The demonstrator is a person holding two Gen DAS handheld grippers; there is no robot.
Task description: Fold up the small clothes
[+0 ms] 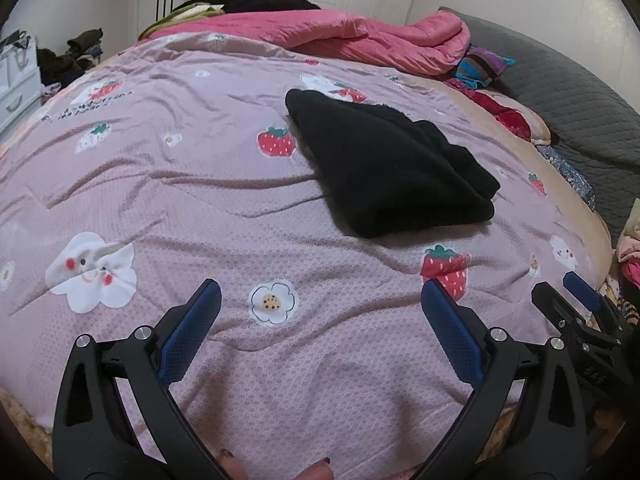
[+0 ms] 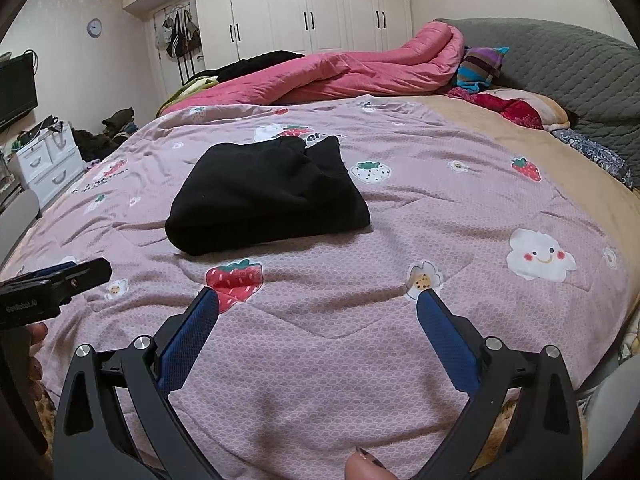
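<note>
Item 1: black garment (image 2: 266,196), lying in a compact folded bundle on the bed (image 2: 400,340), mid-surface, on a pink cover printed with strawberries and clouds. In the left wrist view it sits far and to the right (image 1: 390,164); in the right wrist view, far and to the left.

Item 2: left gripper (image 1: 320,300), jaws released and spread wide, holding nothing, hovering near the bed's near edge, well apart from the garment.

Item 3: right gripper (image 2: 318,300), jaws likewise released, empty, just beside the left one.

Status, as judged: the fold on this piece looks finished or close to it. Next move calls for either tidying the bundle or fetching another small garment. Pink quilt (image 2: 352,70) lies at the far side.
</note>
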